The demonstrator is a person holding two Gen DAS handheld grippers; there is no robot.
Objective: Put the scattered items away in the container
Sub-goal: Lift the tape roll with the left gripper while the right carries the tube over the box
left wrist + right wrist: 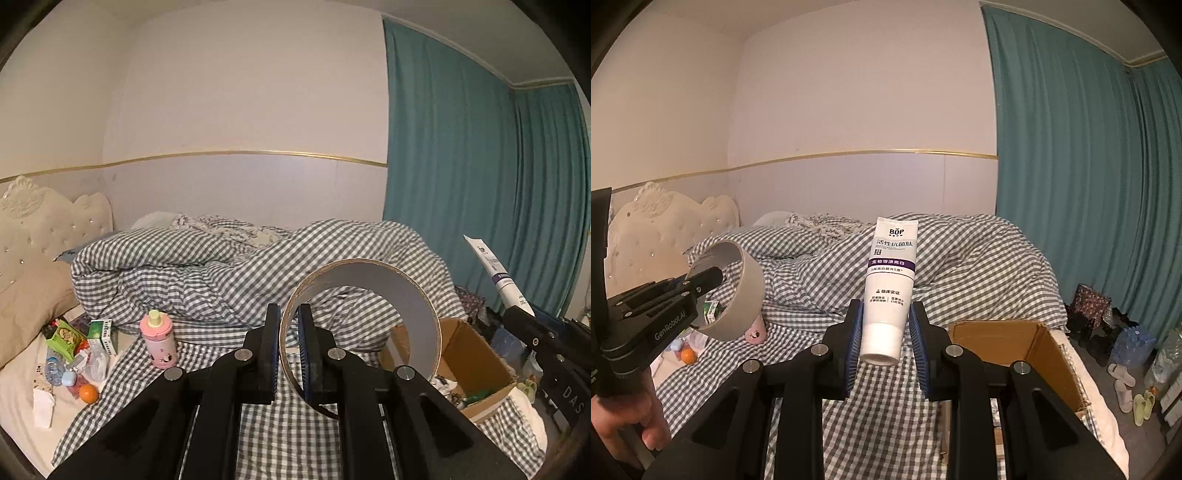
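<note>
my left gripper (287, 354) has its jaws pinched on the wall of the tape roll (360, 317), and my right gripper (885, 347) has its jaws clamped on the toothpaste tube (890, 280) near its cap end, both held up over the bed (960, 258). the cardboard box (1056, 354) sits open just right of and below the tube, so i'd bring each load above the opening before letting go. the roll could bounce out, so i'd release it low.
</note>
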